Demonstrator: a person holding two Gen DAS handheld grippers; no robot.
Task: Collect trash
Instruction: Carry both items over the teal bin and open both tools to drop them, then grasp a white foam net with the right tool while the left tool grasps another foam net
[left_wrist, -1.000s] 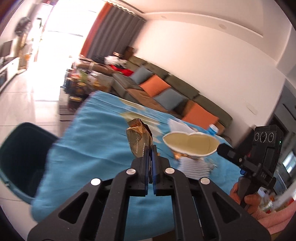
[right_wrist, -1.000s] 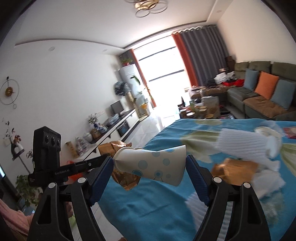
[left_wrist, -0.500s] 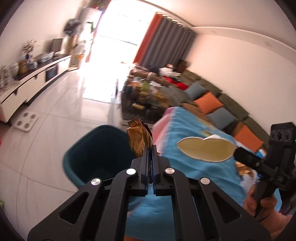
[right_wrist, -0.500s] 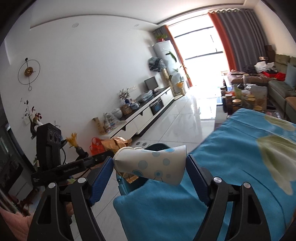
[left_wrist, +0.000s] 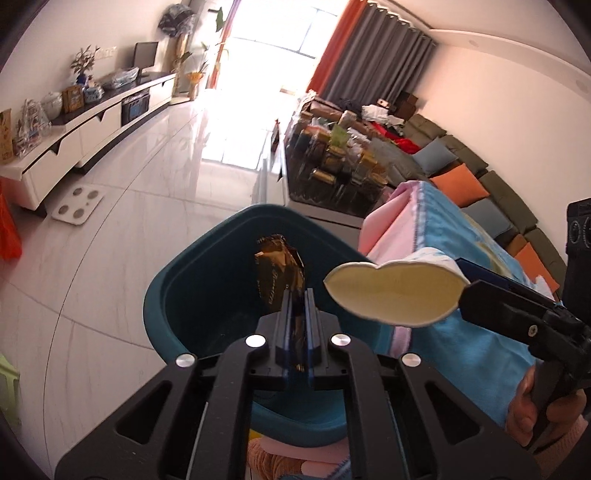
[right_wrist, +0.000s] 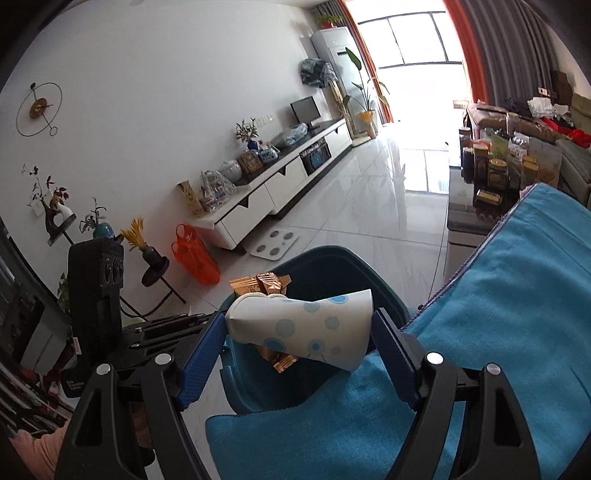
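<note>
Both grippers have swung away from the cloth-covered counter (right_wrist: 517, 295) and now hang over the teal bin (left_wrist: 173, 295) that stands on the floor just off the counter's edge. Earlier the bin sat at the far left of the left wrist view; now its open mouth fills the middle.

The left gripper (left_wrist: 297, 295) holds a gold wrapper (left_wrist: 279, 273) above the bin; its fingers are just starting to part, with the wrapper still between them. The right gripper (right_wrist: 299, 325) has its fingers spread wide and pressed on the two ends of a crushed paper cup (right_wrist: 303, 325), white with blue dots, which hangs over the bin's near rim, partly above the counter's corner.

The step in hand looks like the drop into the bin. The wrapper should fall as the left fingers finish opening. The cup probably needs to go a little further out over the bin's mouth before the right fingers let go, or it may land on the cloth.
</note>
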